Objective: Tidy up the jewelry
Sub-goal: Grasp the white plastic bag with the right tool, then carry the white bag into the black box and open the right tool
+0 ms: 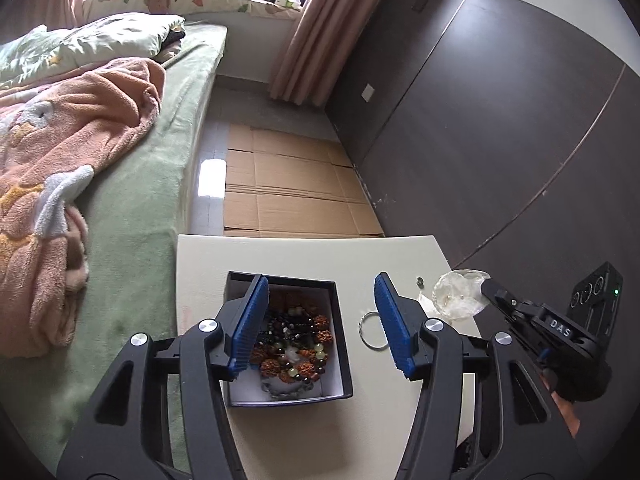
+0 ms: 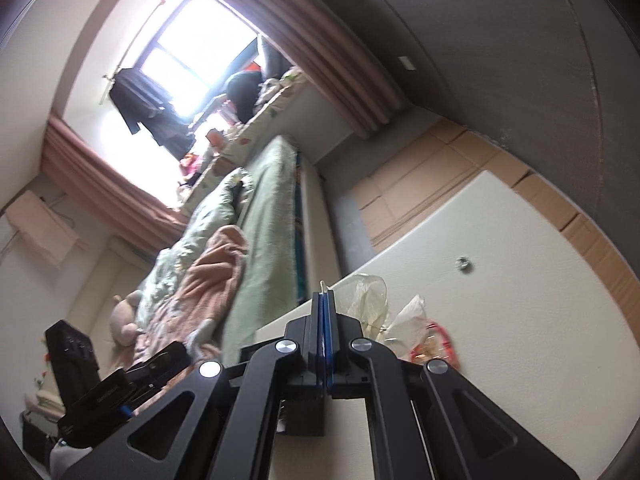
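A dark open box (image 1: 342, 344) with a white inside stands on the cream table (image 1: 304, 256) and holds several bead bracelets (image 1: 298, 344). My left gripper (image 1: 322, 320) is open above it, its left pad over the box. A silver bangle (image 1: 372, 330) lies right of the box, and a small ring (image 1: 419, 280) beyond it. My right gripper (image 1: 490, 286) is at the table's right side, at a clear plastic bag (image 1: 458, 292). In the right wrist view its pads (image 2: 323, 308) are shut on a thin edge of the bag (image 2: 366, 292). The small ring (image 2: 464, 263) lies ahead.
A bed with a green cover (image 1: 160, 184) and a pink blanket (image 1: 60, 152) runs along the table's left side. Flattened cardboard (image 1: 296, 184) covers the floor beyond the table. A dark wardrobe wall (image 1: 500, 120) stands to the right. A red-trimmed packet (image 2: 436, 340) lies by the bag.
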Demonstrator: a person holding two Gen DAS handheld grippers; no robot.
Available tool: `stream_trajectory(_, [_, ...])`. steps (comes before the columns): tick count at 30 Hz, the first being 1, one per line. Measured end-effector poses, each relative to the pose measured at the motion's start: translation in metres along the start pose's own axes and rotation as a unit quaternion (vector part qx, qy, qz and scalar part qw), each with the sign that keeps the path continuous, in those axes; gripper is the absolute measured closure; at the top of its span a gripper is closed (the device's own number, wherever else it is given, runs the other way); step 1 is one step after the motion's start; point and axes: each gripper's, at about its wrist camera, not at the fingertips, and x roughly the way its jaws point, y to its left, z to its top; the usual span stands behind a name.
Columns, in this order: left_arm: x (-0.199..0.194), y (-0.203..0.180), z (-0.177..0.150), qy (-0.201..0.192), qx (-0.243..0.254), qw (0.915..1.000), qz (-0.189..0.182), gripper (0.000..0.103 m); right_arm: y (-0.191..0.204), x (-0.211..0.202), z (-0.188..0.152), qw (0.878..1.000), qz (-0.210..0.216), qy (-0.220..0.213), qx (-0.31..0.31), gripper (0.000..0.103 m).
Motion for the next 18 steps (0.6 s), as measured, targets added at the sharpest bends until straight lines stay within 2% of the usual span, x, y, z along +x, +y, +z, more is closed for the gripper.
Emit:
stream_trajectory(6, [-0.015, 0.014, 0.002, -0.018, -0.02, 0.9995, 0.013, 0.029, 0.018, 0.002, -0.01, 0.998, 0.068, 0.015, 0.0, 0.102])
stream_trajectory(9, [-0.025, 0.019, 0.005, -0.034, -0.031, 0.9987, 0.021, 0.022, 0.033, 0.003, -0.017, 0.996, 0.087, 0.019, -0.01, 0.102])
stream_trajectory(16, [-0.038, 0.023, 0.007, -0.052, -0.036, 0.9976, 0.026, 0.019, 0.069, 0.025, -0.04, 0.988, 0.148, 0.048, -0.016, 0.102])
stream_trajectory(18, [-0.041, 0.024, 0.007, -0.057, -0.037, 0.9974, 0.026, 0.018, 0.074, 0.035, -0.045, 0.986, 0.154, 0.058, -0.02, 0.101])
